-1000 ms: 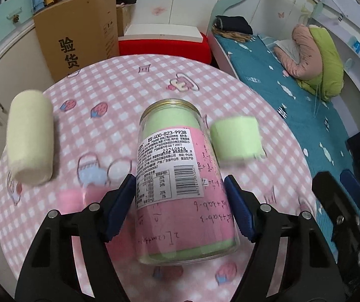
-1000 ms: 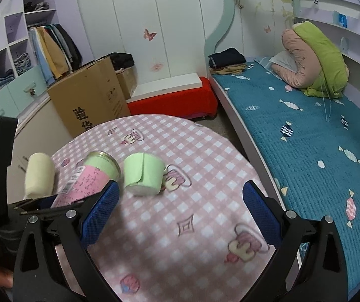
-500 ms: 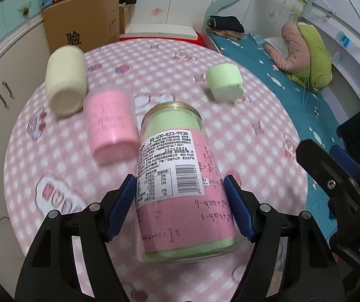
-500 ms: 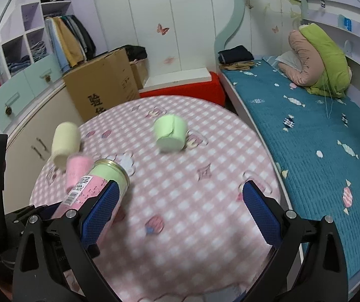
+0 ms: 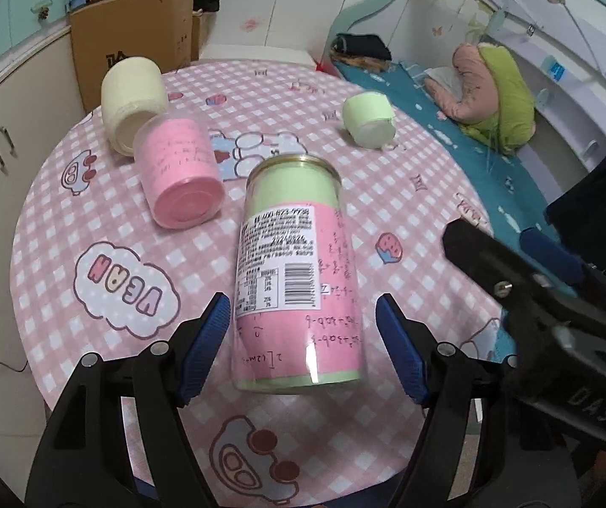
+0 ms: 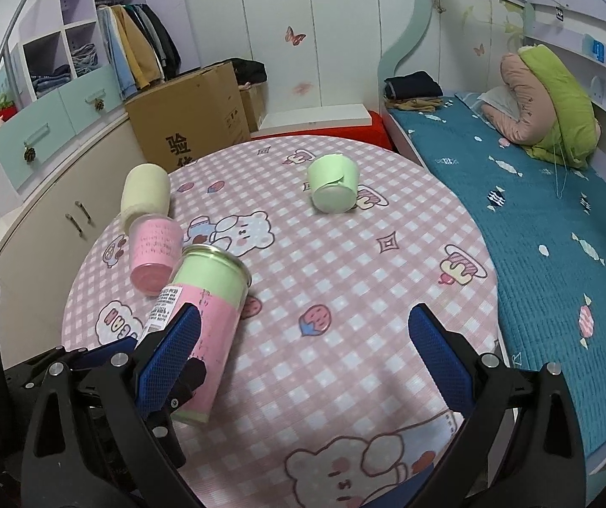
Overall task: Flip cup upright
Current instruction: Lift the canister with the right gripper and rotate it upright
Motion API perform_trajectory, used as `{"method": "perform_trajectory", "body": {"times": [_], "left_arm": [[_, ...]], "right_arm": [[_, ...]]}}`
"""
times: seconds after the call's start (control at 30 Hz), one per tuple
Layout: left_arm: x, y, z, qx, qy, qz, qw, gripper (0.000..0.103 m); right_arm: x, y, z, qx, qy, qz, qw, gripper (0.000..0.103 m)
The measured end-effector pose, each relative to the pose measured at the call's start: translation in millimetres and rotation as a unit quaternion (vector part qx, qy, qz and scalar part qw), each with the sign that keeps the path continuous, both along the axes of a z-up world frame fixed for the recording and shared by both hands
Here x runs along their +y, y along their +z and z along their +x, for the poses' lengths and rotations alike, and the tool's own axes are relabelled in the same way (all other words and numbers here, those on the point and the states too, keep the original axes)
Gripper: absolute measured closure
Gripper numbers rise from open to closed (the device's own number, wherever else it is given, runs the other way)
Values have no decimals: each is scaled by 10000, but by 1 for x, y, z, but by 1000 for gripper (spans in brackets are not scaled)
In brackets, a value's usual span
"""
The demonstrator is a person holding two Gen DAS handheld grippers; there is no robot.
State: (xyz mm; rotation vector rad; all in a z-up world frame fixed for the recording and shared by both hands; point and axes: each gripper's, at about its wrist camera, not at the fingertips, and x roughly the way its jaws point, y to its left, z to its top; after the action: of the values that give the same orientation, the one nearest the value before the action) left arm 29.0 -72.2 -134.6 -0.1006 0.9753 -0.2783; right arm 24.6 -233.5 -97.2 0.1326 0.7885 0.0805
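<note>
Since the earlier frames the left tool (image 5: 305, 334) has parted from the tall cup (image 5: 298, 279): gaps now show between each blue pad and the cup wall, where the pads previously pressed against it. The view has also drawn back, so more of the table (image 5: 103, 385) is in sight.

Left tool: fingers spread, holding nothing. The tall cup sits between the two pads, touching neither as far as the left wrist view shows. The cup carries a pink wrap, a white printed label and a green band at each end. Its metal-rimmed end points toward the far edge of the table. Whether it lies flat or leans cannot be told.

Right tool (image 6: 303, 347): fingers spread wide, holding nothing, above the near right part of the table. Its left pad overlaps the tall cup in the right wrist view; contact cannot be told.

Beyond the tall cup, toward the left edge, a pink cup (image 5: 180, 178) lies on its side. A cream cup (image 5: 133, 101) lies just behind it; the two appear to touch. A green cup (image 5: 368, 122) lies tipped near the far right edge, well apart from the others.

A cardboard box (image 6: 192, 118) stands past the far edge, and a bed (image 6: 557, 228) runs along the right edge.
</note>
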Motion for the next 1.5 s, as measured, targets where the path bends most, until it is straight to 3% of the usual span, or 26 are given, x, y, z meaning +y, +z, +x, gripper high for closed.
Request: {"method": "perform_trajectory", "body": {"times": [0.23,0.47,0.7,0.9,0.97,1.1,1.5], "left_arm": [[25,13,-4,-196,-18,-173,9997,14],[82,18,4,-153,264,-414,9987,13],[120,7,21,-151,772,1,9969,13],[126,-6,36,8,744,-66,9972,13],[124,-8,40,26,695,-31,9976,13],[122,-12,47,64,688,11,9976,13],[117,-13,58,85,690,-20,9976,13]], "right_arm": [[12,-1,9,159,-12,126,9998,8],[38,-12,41,568,209,448,9972,8],[57,-44,77,1351,485,1078,9838,8],[62,-59,90,1698,588,1376,9741,9],[62,-61,92,1772,612,1461,9713,21],[64,-60,92,1775,755,1555,9688,31],[66,-49,96,1465,726,1040,9810,31]]}}
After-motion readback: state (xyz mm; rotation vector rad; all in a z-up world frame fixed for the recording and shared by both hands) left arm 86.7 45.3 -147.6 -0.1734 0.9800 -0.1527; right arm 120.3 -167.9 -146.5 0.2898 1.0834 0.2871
